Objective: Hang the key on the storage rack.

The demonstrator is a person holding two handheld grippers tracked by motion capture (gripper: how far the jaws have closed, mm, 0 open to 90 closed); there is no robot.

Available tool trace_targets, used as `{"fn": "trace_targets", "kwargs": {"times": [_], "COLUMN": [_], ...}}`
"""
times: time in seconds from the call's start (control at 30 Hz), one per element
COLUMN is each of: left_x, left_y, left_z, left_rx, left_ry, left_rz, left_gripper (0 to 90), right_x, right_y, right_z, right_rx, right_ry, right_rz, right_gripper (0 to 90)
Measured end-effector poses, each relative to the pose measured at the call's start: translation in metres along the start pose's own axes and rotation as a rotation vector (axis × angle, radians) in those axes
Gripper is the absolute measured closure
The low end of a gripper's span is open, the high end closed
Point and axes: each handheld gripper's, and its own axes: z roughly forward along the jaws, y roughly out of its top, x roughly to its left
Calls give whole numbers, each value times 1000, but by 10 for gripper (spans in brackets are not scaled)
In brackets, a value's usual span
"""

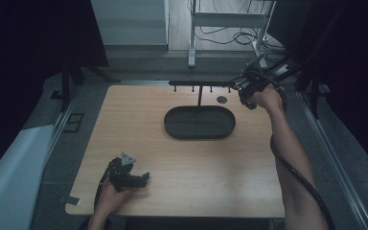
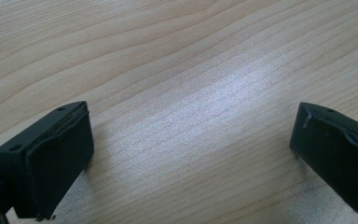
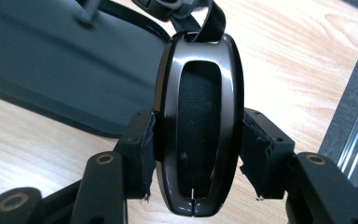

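Right gripper (image 3: 196, 154) fingers clamp a headphone earcup (image 3: 198, 126) beside the rack (image 1: 200, 84), likely for hanging; left gripper (image 2: 191, 154) fingers wide open, empty, over the tabletop (image 2: 191, 56).

Around the work area

A pale wooden table (image 1: 139, 129) stands on grey floor – a small dark round disc (image 1: 222, 99) lies near its far edge. Behind it, a white frame (image 1: 230, 21) with loose cables (image 1: 242, 36). A white sheet (image 1: 9, 177) lies at the left – dark curtains (image 1: 28, 38) hang on either side.
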Motion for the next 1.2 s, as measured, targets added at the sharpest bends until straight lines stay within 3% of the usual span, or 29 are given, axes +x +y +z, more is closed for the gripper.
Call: {"fn": "trace_targets", "kwargs": {"times": [0.1, 0.33, 0.7, 1.0, 1.2], "left_x": [0, 0, 0, 0, 0], "left_y": [0, 0, 0, 0, 0], "left_z": [0, 0, 0, 0, 0], "left_rx": [-1, -1, 1, 1, 1], "left_ry": [1, 2, 0, 0, 1], "left_rz": [0, 1, -4, -4, -4], "left_gripper": [0, 0, 0, 0, 0], "right_x": [-2, 6, 30, 46, 47], "right_y": [-3, -5, -12, -12, -12], "right_z": [11, 30, 67, 76, 77], "right_rx": [-6, -6, -28, -94, -107], "right_ry": [24, 26, 39, 39, 46], "right_rz": [14, 4, -21, -24, -54], "right_gripper": [490, 489, 486, 482, 450]}}
